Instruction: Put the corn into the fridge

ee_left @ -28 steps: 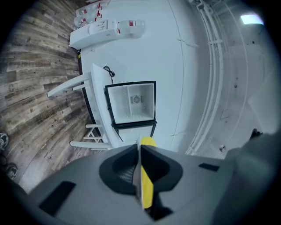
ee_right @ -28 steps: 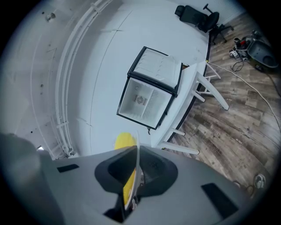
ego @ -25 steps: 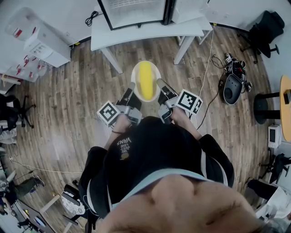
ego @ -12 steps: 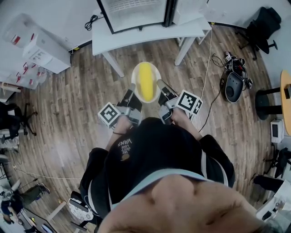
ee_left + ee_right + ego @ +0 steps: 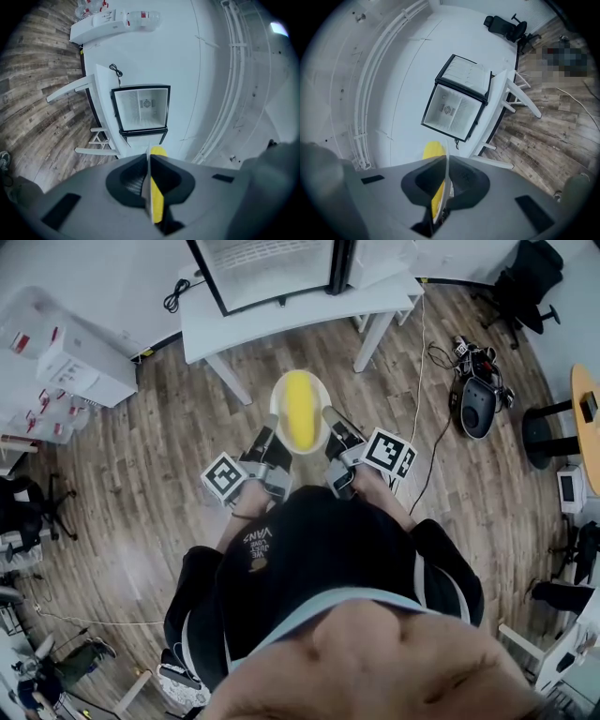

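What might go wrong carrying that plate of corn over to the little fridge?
The corn lies loose on the plate, which the left tongs and right tongs pinch only by its rim; a tilt might roll the corn off, or the plate might slip. The fridge stands open on a table, so the plate may bump its frame going in.

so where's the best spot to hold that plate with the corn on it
By the thin rim at opposite edges, coming in level from left and right, as the left tongs and right tongs do now: the plate is shallow and the corn lies loose on it.
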Motion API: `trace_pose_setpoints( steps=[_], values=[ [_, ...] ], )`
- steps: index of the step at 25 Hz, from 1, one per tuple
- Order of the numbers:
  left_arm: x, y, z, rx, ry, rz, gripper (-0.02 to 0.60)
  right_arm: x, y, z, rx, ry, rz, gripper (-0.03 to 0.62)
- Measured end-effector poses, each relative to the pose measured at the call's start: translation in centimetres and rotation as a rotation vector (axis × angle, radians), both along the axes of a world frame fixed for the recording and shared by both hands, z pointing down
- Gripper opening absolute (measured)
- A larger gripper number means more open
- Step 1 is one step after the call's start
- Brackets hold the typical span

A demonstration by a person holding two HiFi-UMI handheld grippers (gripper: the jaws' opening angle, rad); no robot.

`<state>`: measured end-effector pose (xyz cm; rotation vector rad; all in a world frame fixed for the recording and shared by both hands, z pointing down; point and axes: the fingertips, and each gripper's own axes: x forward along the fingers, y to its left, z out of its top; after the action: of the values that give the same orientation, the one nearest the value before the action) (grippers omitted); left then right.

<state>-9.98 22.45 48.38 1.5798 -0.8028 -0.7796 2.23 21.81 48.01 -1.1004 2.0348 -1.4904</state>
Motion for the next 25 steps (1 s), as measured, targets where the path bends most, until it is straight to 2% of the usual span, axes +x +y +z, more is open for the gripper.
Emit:
trace_pose_setpoints(
  steps=[9,18,25],
  values=[
    [0.4,-0.7,0.5,-0.010,0.021,0.009,0.029,0.3,-0.4,0.6,-0.011,0.004,0.013,0.023],
    [0.8,-3.4,0.1,0.000,0.020,-0.014,0.029,0.7,-3.4,0.3,-0.003,0.006,-0.014,0.023],
    [1.8,-7.5,-0.4,-0.005,0.026,-0.037,0.029,1.6,-7.9,-0.1,-0.009,0.005,-0.036,0.023]
  ],
)
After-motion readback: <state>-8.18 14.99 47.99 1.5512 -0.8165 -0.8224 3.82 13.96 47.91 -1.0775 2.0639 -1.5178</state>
